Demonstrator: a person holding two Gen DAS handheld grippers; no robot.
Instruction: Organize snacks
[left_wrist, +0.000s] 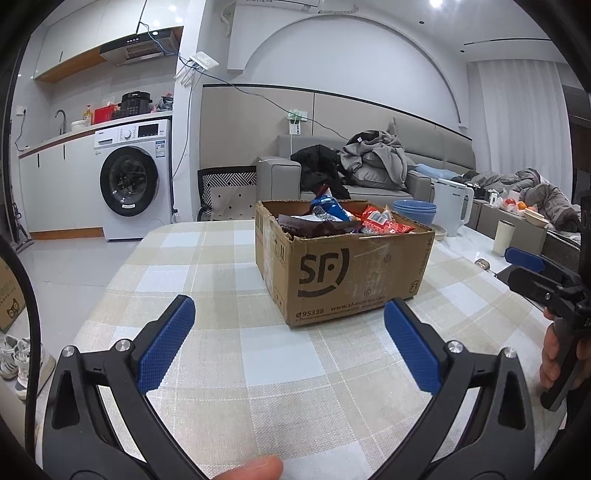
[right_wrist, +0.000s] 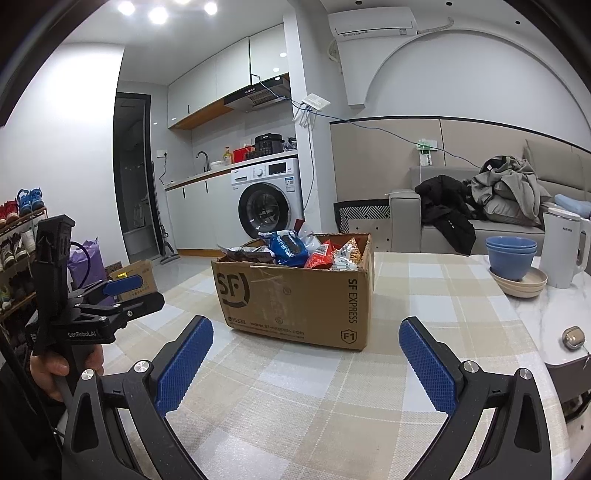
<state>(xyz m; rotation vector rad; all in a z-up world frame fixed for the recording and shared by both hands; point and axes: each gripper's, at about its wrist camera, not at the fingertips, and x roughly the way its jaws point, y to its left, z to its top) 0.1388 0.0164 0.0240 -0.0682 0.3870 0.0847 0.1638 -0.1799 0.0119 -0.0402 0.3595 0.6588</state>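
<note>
A brown SF Express cardboard box (left_wrist: 343, 280) stands open on the checked tablecloth (left_wrist: 229, 369). It holds several snack packets: a blue one (left_wrist: 332, 207), a dark brown one (left_wrist: 314, 226) and a red one (left_wrist: 384, 221). My left gripper (left_wrist: 290, 319) is open and empty, low over the cloth in front of the box. In the right wrist view the box (right_wrist: 295, 299) sits ahead, with the blue packet (right_wrist: 288, 249) and red packet (right_wrist: 321, 260) on top. My right gripper (right_wrist: 306, 338) is open and empty. Each gripper shows at the edge of the other's view.
Stacked blue bowls (right_wrist: 511, 254) on a beige plate and a white kettle (right_wrist: 563, 251) stand at the table's right side. A cup (left_wrist: 504, 236) and fruit sit beyond. A sofa with clothes (left_wrist: 373, 158), a washing machine (left_wrist: 133, 181) and a shoe rack (right_wrist: 16, 236) surround the table.
</note>
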